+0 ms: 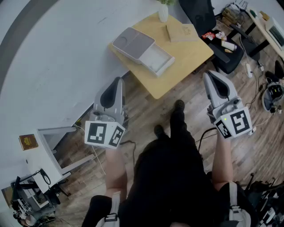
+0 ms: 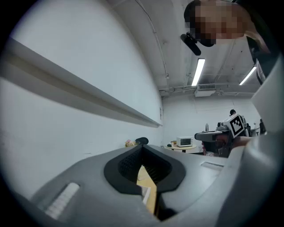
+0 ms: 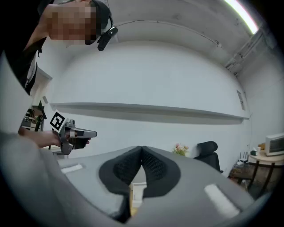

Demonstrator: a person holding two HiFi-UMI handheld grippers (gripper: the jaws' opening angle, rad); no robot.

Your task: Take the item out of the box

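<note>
On the yellow table (image 1: 191,57) lies an open box (image 1: 143,49), its grey lid folded back beside a white tray; I cannot tell what is inside. Both grippers hang in the air over the wooden floor, well short of the table. In the head view my left gripper (image 1: 118,82) points toward the table's near corner and my right gripper (image 1: 212,76) toward its right edge. The jaws of each stand together with nothing between them, as the left gripper view (image 2: 142,149) and the right gripper view (image 3: 142,150) both show. A strip of the box shows below each pair of jaws.
A small white vase (image 1: 163,11) and a flat brown item (image 1: 181,32) lie on the table's far side. A black office chair (image 1: 202,17) stands behind it. A white shelf unit (image 1: 46,148) is at the left, with cables on the floor at the right.
</note>
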